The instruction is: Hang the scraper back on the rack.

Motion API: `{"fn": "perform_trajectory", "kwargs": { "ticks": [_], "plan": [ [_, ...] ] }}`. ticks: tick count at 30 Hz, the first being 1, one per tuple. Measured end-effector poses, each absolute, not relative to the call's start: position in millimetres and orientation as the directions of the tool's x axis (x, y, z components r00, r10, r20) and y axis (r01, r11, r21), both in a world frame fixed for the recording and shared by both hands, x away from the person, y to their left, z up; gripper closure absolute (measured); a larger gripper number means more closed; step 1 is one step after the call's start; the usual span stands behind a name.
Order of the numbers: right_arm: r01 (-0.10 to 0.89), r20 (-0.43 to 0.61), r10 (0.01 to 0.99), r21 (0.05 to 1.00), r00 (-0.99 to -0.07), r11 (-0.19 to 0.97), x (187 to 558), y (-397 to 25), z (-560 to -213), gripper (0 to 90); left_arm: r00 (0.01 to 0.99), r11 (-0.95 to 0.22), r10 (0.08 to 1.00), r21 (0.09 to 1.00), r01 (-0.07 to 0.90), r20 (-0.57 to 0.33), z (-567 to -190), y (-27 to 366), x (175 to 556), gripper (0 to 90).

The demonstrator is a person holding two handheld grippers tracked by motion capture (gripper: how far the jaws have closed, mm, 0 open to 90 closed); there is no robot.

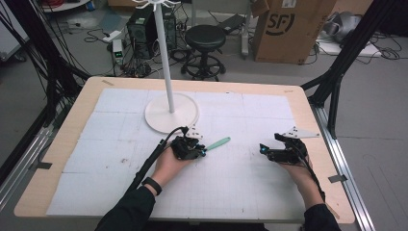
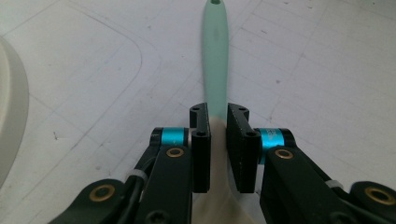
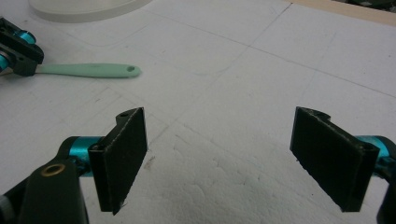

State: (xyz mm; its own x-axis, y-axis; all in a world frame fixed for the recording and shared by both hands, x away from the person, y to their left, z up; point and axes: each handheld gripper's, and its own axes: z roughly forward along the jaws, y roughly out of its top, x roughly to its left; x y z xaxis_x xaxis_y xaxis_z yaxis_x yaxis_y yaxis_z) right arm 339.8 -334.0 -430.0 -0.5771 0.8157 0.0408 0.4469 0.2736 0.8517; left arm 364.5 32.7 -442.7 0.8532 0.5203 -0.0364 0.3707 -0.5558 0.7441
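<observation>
A mint-green spatula with a cream blade end lies on the white gridded mat. My left gripper is shut on the spatula where the green handle meets the cream part, handle pointing away with a hole at its tip. In the right gripper view the spatula lies at the upper left, held by the left gripper. My right gripper stands open over the bare mat to the right, its jaws wide apart with nothing between them.
A white stand with a round base and tall pole stands at the back middle of the mat, just behind the left gripper. The wooden table edge frames the mat. A stool, boxes and cables are on the floor beyond.
</observation>
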Motion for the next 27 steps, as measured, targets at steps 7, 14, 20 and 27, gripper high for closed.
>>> {"fn": "perform_trajectory", "kwargs": {
  "ticks": [7, 14, 20, 27],
  "plan": [
    [0.447, 0.042, 0.814, 0.852, -0.580, 0.274, 341.2, -334.2, -431.2, 18.0, 0.859, -0.545, 0.509, 0.751, 0.373, -0.057, -433.6, 38.4, 362.7, 80.8],
    [0.448, 0.042, 0.814, 0.851, -0.579, 0.275, 340.3, -333.9, -430.3, 18.0, 0.851, -0.376, 0.492, 0.836, 0.399, -0.184, -392.3, 70.9, 357.4, 80.8],
    [0.442, 0.035, 0.812, 0.852, -0.583, 0.280, 340.1, -332.3, -430.6, 18.1, 0.856, -0.351, 0.492, 0.864, 0.362, -0.159, -358.9, 107.0, 347.7, 80.8],
    [0.437, 0.030, 0.812, 0.854, -0.583, 0.282, 343.2, -332.5, -430.4, 18.7, 0.854, -0.304, 0.499, 0.893, 0.331, -0.147, -325.8, 144.6, 345.4, 80.8]
  ]
}}
